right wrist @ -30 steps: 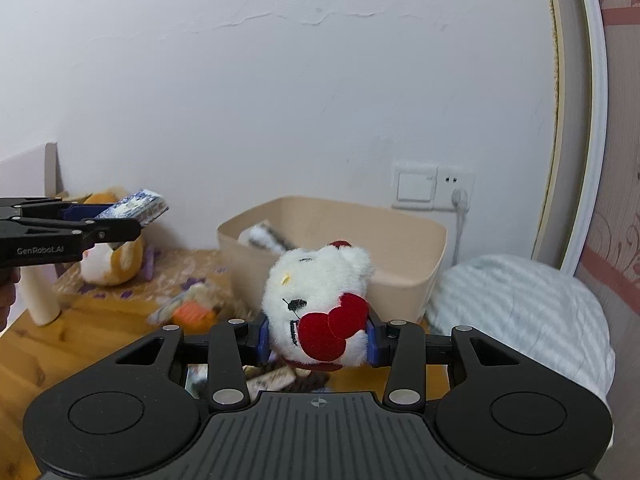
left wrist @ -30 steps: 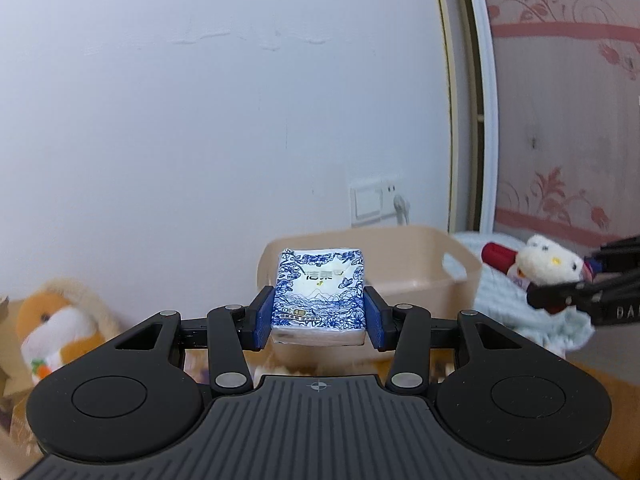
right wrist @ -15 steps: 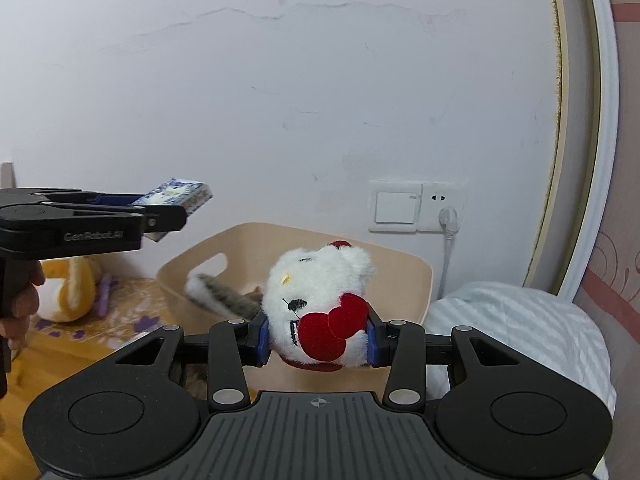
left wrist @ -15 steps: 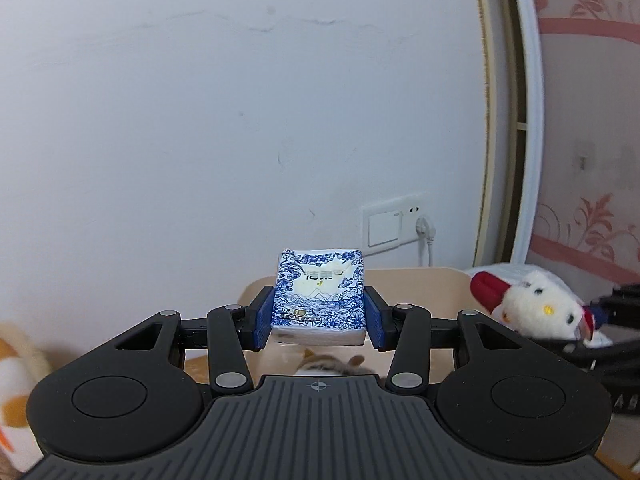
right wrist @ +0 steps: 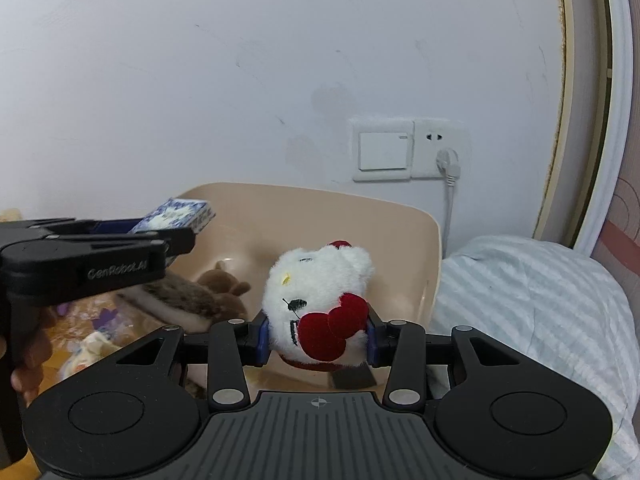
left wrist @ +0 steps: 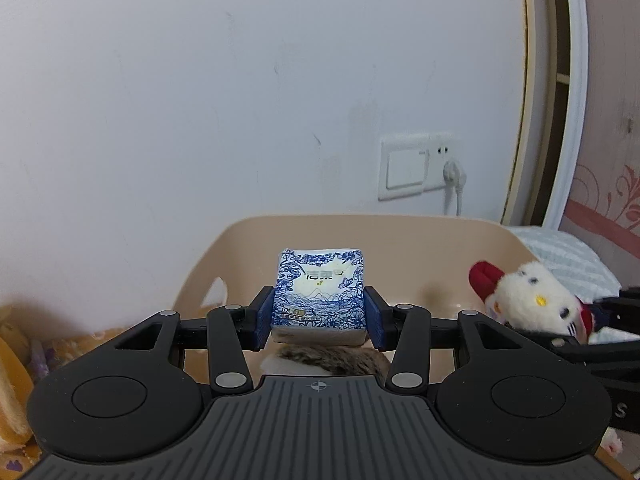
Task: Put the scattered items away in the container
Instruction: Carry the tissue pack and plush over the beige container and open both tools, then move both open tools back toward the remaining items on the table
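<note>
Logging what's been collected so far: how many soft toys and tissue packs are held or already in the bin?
Soft toys: 2, white plush in right gripper, brown plush in bin
Tissue packs: 1, tissue pack in left gripper
Total: 3

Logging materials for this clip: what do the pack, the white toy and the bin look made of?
Pack: glossy printed plastic wrap, probably over tissues; it catches glare. Toy: fuzzy white plush with a red felt-like bow. Bin: smooth matte beige plastic, moulded curved rim.

Blue-wht floral pack, beige bin
</note>
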Demonstrator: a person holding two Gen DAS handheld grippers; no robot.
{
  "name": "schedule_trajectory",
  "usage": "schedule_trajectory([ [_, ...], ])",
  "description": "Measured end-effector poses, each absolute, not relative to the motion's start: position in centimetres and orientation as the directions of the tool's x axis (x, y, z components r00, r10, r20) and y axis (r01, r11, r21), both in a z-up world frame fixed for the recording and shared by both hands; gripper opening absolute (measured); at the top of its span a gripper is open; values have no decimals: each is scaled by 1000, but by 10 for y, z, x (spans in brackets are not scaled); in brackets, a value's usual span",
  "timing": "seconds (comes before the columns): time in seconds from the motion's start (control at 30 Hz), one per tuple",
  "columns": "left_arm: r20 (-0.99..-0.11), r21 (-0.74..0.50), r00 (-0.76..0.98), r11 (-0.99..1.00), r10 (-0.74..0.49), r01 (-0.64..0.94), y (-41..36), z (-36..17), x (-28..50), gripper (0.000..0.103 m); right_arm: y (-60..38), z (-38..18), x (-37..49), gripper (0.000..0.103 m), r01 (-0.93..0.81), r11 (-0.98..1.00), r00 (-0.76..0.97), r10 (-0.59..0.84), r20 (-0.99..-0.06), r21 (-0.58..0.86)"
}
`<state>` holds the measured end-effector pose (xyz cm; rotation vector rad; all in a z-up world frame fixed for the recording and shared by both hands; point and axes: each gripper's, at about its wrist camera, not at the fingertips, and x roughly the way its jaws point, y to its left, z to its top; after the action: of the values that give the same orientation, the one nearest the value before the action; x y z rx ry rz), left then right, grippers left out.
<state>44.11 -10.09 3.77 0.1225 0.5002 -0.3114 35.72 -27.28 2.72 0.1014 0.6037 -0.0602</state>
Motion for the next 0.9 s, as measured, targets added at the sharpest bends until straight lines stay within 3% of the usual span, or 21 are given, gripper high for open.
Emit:
schedule_trajectory([
  [0.23, -513, 65, 828, 951, -229, 303, -104, 23, 441, 50, -268, 21, 370, 40, 91, 995, 805, -44, -592, 50],
  [0.27, -518, 63, 825, 952, -224, 298, -104, 23, 442, 54, -267, 20, 372, 40, 90, 995, 801, -45, -597, 46],
  [0.3, -525, 64, 823, 954, -218, 293, -103, 22, 442, 66, -266, 19, 373, 41, 88, 995, 797, -45, -602, 42],
  [0.33, -527, 66, 823, 955, -213, 290, -102, 23, 442, 76, -266, 18, 375, 50, 85, 996, 793, -43, -607, 39],
  [0.37, -521, 69, 826, 955, -212, 289, -101, 24, 441, 78, -266, 18, 376, 54, 83, 996, 791, -44, -611, 36],
  [0.57, -480, 42, 845, 956, -236, 291, -87, 35, 426, 84, -265, 22, 367, 75, 85, 996, 811, -72, -581, -5],
  [0.77, -450, -26, 854, 960, -261, 279, -53, 45, 399, 86, -274, 40, 342, 78, 93, 995, 840, -53, -541, 46],
  [0.9, -457, 11, 857, 962, -239, 274, -29, 42, 374, 87, -275, 46, 316, 79, 81, 996, 857, -45, -513, 47],
])
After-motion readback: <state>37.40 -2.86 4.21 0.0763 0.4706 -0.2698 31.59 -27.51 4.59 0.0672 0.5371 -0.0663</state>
